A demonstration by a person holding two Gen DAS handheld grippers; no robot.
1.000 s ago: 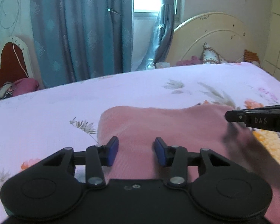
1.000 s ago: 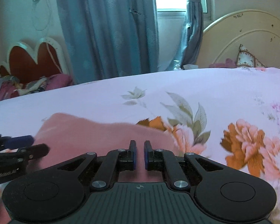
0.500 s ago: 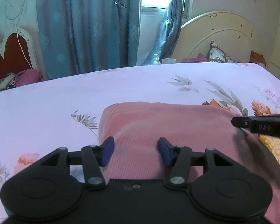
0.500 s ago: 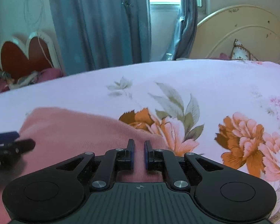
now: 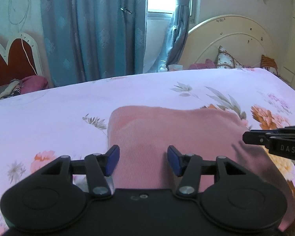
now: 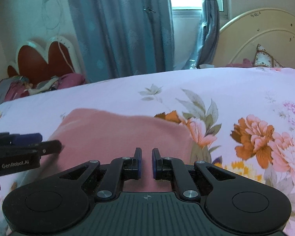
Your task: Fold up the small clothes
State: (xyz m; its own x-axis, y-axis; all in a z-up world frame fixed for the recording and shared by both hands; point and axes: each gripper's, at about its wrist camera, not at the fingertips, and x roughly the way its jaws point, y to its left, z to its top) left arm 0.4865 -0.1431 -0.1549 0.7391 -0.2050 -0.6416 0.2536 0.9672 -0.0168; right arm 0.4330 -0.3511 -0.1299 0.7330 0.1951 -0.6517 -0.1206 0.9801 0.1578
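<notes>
Left tongs (image 5: 143, 162): fingers wide apart, straddling near edge of pink ribbed-knit folded garment (image 5: 173, 131) | Right tongs (image 6: 146, 163): narrow gap, empty, over same garment's right portion | Likely poised to grip for next fold.

Both views are taken low and close over the bed (image 5: 49, 114), facing the curtains (image 5: 92, 29). The garment (image 5: 167, 129) is shared; the right gripper (image 5: 245, 137) is seen from the left view, the left gripper (image 6: 49, 143) from the right.
</notes>
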